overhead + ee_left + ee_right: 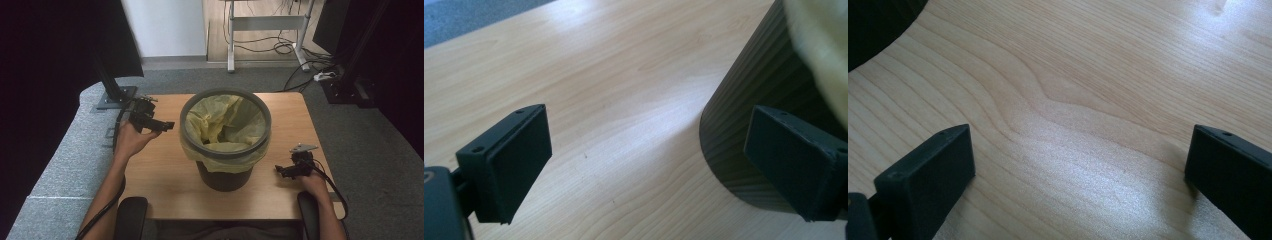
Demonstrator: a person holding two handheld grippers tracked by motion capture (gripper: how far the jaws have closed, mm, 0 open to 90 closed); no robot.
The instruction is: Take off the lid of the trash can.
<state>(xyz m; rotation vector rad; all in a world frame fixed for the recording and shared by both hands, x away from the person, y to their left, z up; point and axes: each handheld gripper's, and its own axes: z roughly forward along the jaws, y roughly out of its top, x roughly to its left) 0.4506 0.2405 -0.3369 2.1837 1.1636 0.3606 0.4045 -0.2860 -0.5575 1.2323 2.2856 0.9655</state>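
1. Where the yellow bag point(225, 122) folds over the rim, it hides the upper wall of the bin point(223, 176); the bin's floor is hidden too.
2. In the left gripper view the bin is cut off at the right edge, with one jaw in front of its ribbed wall.
3. The bin stands upright at the middle of the table point(165, 170), mouth up.
4. The left gripper point(167, 125), jaws spread and empty, is held left of the bin, pointing at it.
5. The right gripper point(281, 171), also spread and empty, sits low near the bin's base.
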